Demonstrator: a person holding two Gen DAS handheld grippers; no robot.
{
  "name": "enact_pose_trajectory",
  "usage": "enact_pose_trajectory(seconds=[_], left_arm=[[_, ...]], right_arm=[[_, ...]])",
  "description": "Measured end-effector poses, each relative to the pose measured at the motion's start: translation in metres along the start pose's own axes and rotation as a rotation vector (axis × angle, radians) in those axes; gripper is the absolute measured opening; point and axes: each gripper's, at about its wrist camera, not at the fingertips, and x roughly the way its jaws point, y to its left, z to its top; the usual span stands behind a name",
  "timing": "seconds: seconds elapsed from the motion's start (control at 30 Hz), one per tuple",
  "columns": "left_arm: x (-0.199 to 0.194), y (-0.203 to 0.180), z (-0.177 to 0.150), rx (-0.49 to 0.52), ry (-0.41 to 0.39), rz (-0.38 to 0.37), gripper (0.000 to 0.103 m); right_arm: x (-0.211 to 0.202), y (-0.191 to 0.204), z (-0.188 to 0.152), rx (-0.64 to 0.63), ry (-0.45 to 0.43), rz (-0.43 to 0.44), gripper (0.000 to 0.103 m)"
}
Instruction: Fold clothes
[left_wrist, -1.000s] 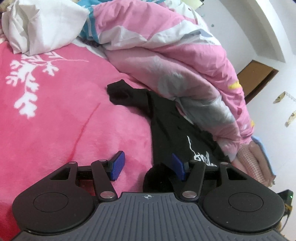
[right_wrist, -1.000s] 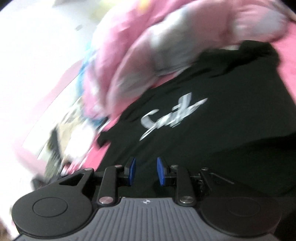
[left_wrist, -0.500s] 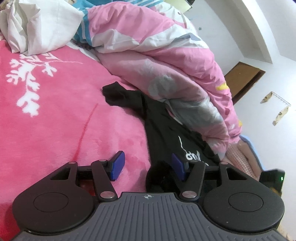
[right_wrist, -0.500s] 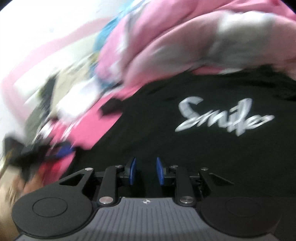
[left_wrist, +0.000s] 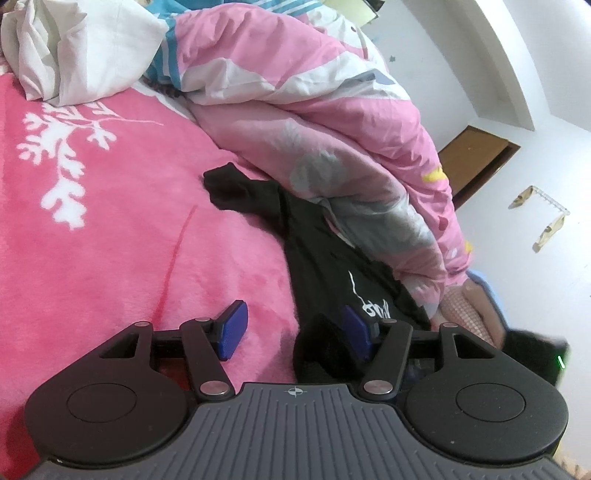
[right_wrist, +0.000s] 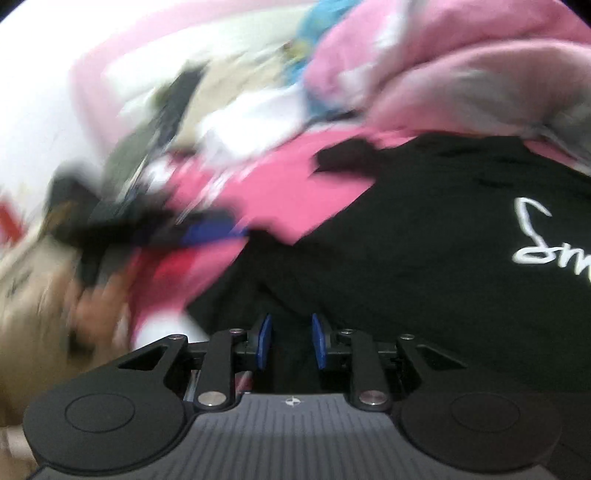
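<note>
While black T-shirt (left_wrist: 325, 254) lies flat, left gripper (left_wrist: 293, 330) straddles its edge.

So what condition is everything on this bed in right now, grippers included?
Black T-shirt: unfolded, spread on the blanket, one sleeve out, far edge against the duvet.
Pink duvet: bunched in a heap.
White pillow: crumpled.
Pink blanket: spread flat.
Left gripper: open, shirt's edge at one pad.
Right gripper: narrow gap, black cloth between pads; grip unclear.
</note>
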Motion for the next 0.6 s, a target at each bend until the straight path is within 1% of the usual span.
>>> enact_pose_trajectory(seconds=[0.07, 0.1, 0.13, 0.2, 0.27, 0.33, 0.43, 0.5, 0.6], left_arm=[[-0.002, 0.001, 0.0, 0.001, 0.001, -0.004, 0.059], [-0.002, 0.001, 0.0, 0.002, 0.002, -0.006, 0.059], [-0.002, 0.002, 0.0, 0.004, 0.003, -0.009, 0.059], [-0.002, 0.001, 0.0, 0.009, 0.007, -0.012, 0.06], [-0.002, 0.0, -0.001, 0.023, 0.01, -0.01, 0.061], [0.0, -0.002, -0.002, 0.043, 0.015, -0.004, 0.061], [0.003, -0.009, -0.005, 0.103, 0.025, 0.022, 0.061], [0.006, -0.014, -0.007, 0.144, 0.031, 0.041, 0.061], [0.009, -0.02, -0.01, 0.187, 0.033, 0.059, 0.06]], right_arm=[[-0.01, -0.012, 0.01, 0.092, -0.089, -0.011, 0.026], [-0.016, -0.014, 0.012, 0.106, -0.113, -0.002, 0.026], [-0.022, -0.015, 0.012, 0.103, -0.119, 0.015, 0.027], [-0.028, -0.009, 0.007, 0.07, -0.094, 0.072, 0.027], [-0.028, -0.001, -0.001, 0.027, -0.027, 0.116, 0.027], [-0.022, 0.005, -0.006, -0.022, 0.033, 0.107, 0.027], [0.002, 0.0, 0.001, -0.016, 0.072, 0.03, 0.026], [0.016, -0.011, 0.011, 0.04, 0.028, 0.013, 0.026], [0.002, -0.02, 0.021, 0.091, -0.072, 0.004, 0.027]])
